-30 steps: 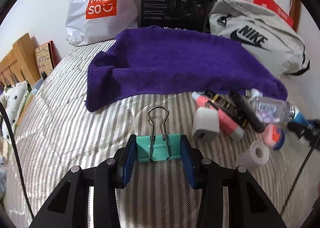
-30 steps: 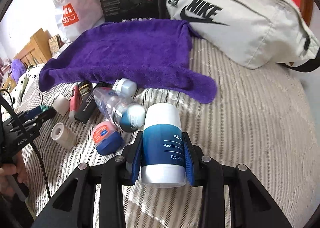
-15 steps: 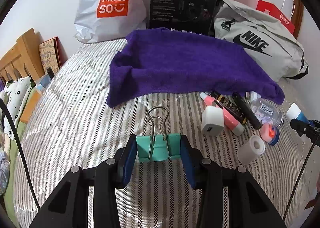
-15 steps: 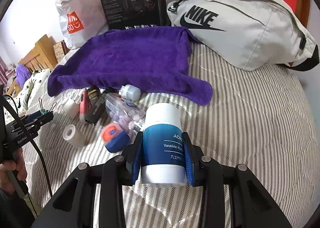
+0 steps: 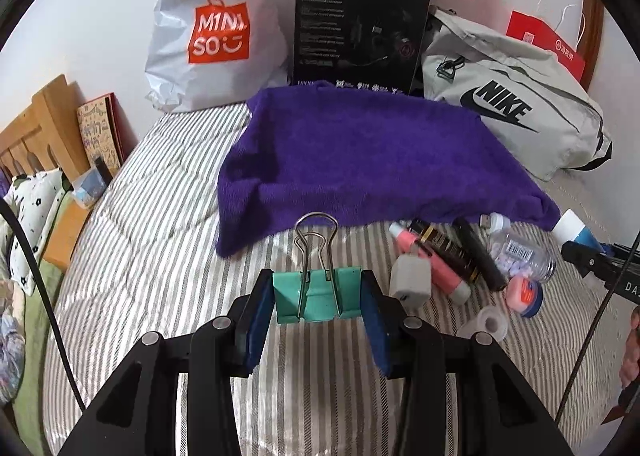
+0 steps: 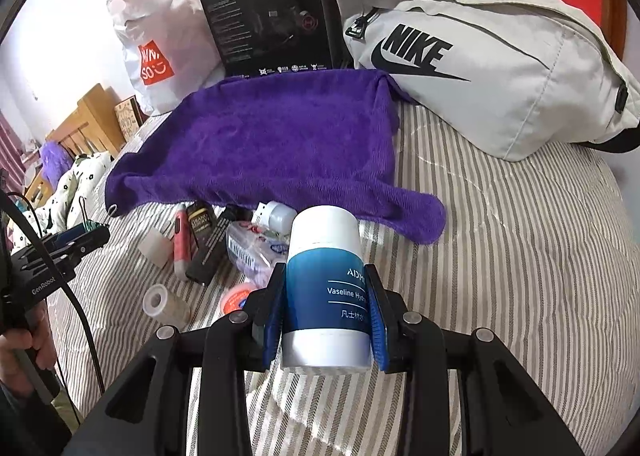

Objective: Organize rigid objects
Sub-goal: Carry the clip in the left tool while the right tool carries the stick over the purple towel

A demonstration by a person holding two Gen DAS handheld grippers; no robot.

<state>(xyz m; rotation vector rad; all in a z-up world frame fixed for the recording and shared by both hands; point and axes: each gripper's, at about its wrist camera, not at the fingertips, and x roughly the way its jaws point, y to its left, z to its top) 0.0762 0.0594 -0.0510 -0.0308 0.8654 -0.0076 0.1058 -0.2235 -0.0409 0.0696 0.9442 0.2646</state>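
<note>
left tool [image 5: 318,296]: closed on a teal binder clip [image 5: 317,295], both blue pads pressed against the clip's sides, its wire handles pointing forward, away from the tool.
right tool [image 6: 326,310]: closed on a blue and white vaseline bottle [image 6: 325,288], pads on the blue band, white cap pointing forward.
bed [image 5: 160,240]: grey and white striped cover, below both tools; neither held thing can be seen touching it.
purple towel [image 5: 372,159]: spread flat on the bed, ahead of both tools.
loose pile: ahead and to the right of the left tool, at the towel's near edge; a white cube [image 5: 411,279], a pink tube [image 5: 434,268], two dark tubes lying side by side, a clear bottle of small pale pills [image 5: 520,254], a small blue tin with a pink lid [image 5: 524,294], a roll of white tape [image 5: 486,326].
clear bottle contents: pills visible through the wall; how full, cannot tell.
behind the towel: a white miniso bag [image 5: 208,31], a black box [image 5: 360,27], a grey nike bag [image 6: 480,51]; contents of all three hidden.
person's hand [image 6: 24,344]: at the left edge of the right view, gripping the left tool's handle.
</note>
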